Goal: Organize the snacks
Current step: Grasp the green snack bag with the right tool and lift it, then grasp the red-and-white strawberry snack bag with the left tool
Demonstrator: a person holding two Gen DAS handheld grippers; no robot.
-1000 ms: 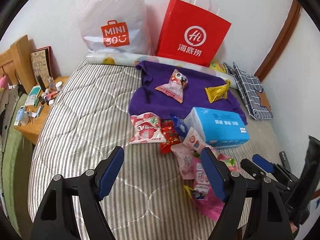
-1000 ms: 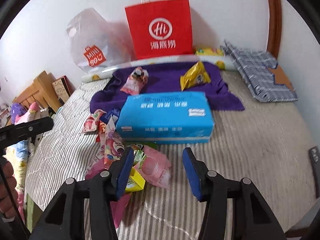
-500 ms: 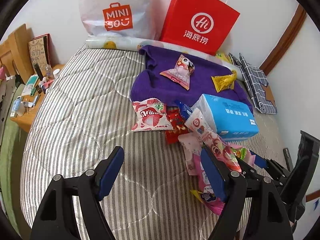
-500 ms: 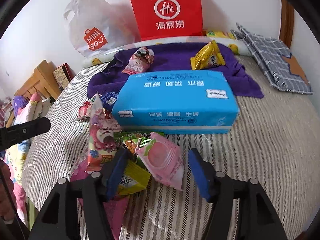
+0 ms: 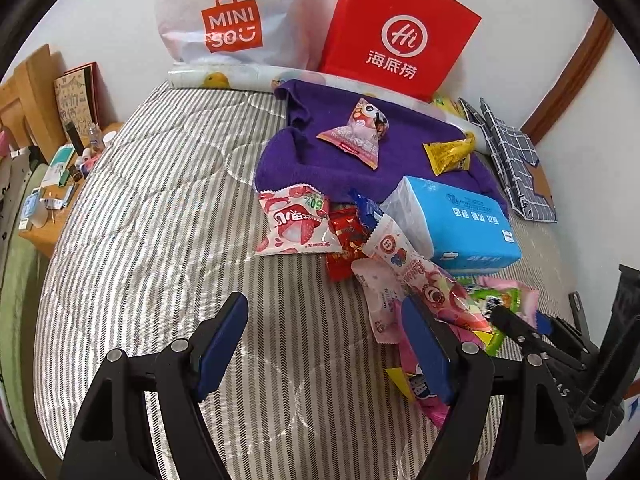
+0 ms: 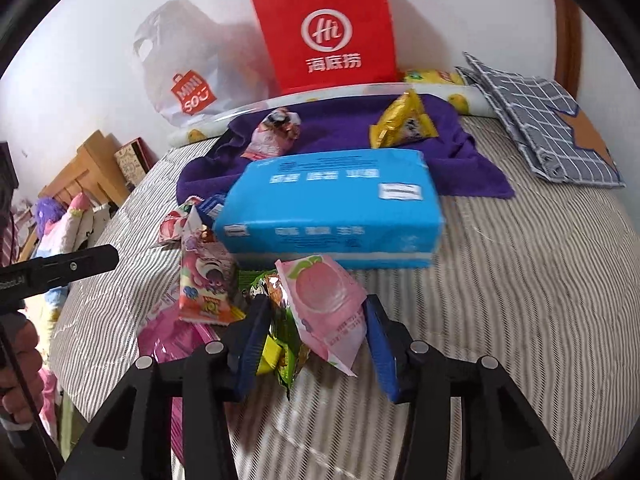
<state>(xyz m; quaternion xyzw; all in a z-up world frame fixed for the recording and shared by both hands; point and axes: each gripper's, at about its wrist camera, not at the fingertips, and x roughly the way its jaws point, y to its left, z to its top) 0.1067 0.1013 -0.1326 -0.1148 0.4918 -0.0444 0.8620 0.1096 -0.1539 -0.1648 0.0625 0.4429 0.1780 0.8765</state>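
A heap of snack packets lies on the striped bed (image 5: 160, 220) beside a blue tissue pack (image 6: 332, 204). My right gripper (image 6: 316, 304) is closing on a pink peach packet (image 6: 324, 300), and both pads meet the wrappers, with a green packet (image 6: 286, 344) pinched in beside it. A pink bear packet (image 6: 204, 280) sits just left of it. My left gripper (image 5: 324, 304) hangs open above bare bedding, its right finger beside the bear packet (image 5: 432, 292). A strawberry packet (image 5: 294, 226) and red packet (image 5: 346, 240) lie further out. Two packets rest on the purple towel (image 5: 320, 160).
A red paper bag (image 5: 400, 32) and a white plastic bag (image 5: 228, 16) stand against the wall behind the towel. A checked cloth (image 6: 548, 128) lies at the far right. A wooden bedside table (image 5: 52, 200) with small items is on the left. A hand (image 6: 20, 372) holds the left tool.
The right gripper moved forward and down onto the heap, widened, then narrowed around the pink peach packet, which now stands tilted up. The left gripper sank slightly and stayed open.
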